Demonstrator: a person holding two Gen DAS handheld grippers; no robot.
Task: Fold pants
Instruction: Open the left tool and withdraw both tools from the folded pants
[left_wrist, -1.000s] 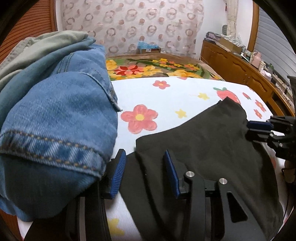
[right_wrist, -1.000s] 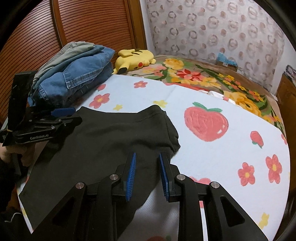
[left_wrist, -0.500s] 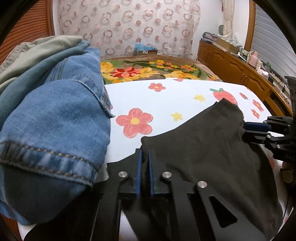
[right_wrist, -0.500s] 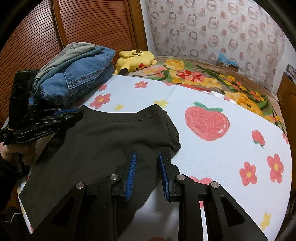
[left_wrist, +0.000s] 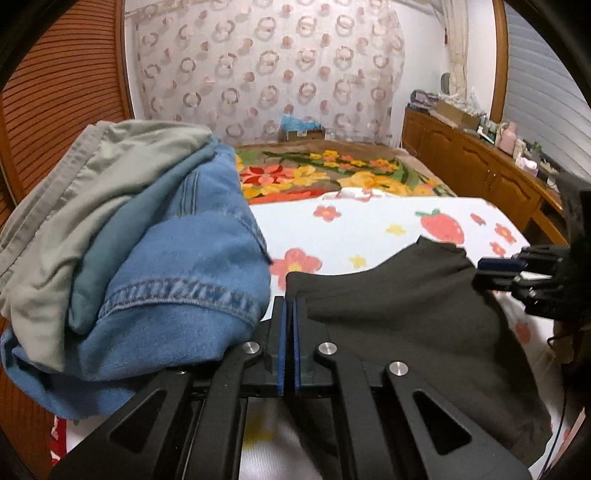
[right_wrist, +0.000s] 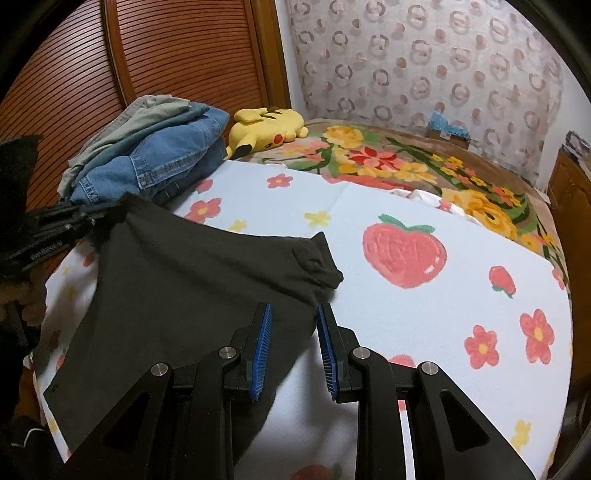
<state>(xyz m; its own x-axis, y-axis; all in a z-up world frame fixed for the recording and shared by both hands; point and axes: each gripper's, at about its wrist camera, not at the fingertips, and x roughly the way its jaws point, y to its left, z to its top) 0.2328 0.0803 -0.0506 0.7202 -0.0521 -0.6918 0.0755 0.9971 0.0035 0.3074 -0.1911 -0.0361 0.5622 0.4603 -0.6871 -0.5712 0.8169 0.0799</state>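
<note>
- Right wrist view puts the bed (right_wrist: 424, 325) across most of the frame: a white cover with strawberries and flowers, a floral blanket (right_wrist: 388, 158) behind it at upper right, slatted wooden doors at upper left, a ring-patterned curtain at the top.
- Your pants (right_wrist: 177, 295) lie dark and flat at lower left of that view, one corner raised at the left edge.
- Expect them to handle as light, limp cloth: they will sag and drag on the cover, so take hems or corners, not the middle.
- Folded jeans (left_wrist: 159, 266) stack at the left of the left wrist view, just beside the pants; lift clear of them.
- A yellow plush (right_wrist: 266, 125) rests at the top centre, well apart.
- Your left gripper (left_wrist: 289, 314) has just closed on the pants' near corner, pads clamped on cloth.
- Your right gripper (right_wrist: 293, 325) stands partly open over the pants' right edge, the cloth between its jaws but not pinched.
</note>
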